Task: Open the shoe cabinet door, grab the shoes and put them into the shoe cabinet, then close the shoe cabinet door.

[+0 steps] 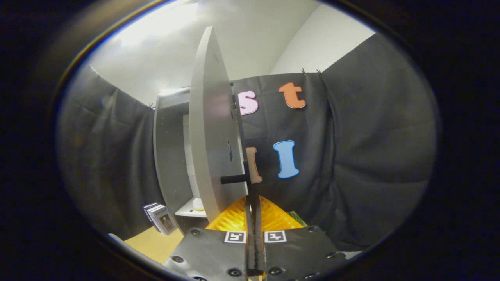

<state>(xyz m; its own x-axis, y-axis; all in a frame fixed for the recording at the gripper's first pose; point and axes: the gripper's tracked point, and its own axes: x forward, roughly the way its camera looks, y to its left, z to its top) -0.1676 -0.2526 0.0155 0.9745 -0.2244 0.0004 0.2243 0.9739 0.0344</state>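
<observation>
The shoe cabinet [168, 156] stands ahead and to the left of my fingers, dark grey, with its front open. Its pale grey door [211, 128] is swung out toward me and I see it almost edge-on. A black handle [233, 179] sticks out from the door's lower part. My gripper [253, 200] is shut, fingers pressed together, the tips right under the handle at the door's lower edge. I cannot tell whether anything is pinched between them. Inside the cabinet a white shelf [190, 212] carries a small pale object [198, 203], too hidden to name.
An orange ribbed thing [230, 222] lies just behind my fingertips, with a bit of green and yellow [295, 217] beside it. A small stack of boxes or cards [160, 218] leans at the cabinet's left foot on a tan surface [152, 244]. Black cloth walls close in on both sides.
</observation>
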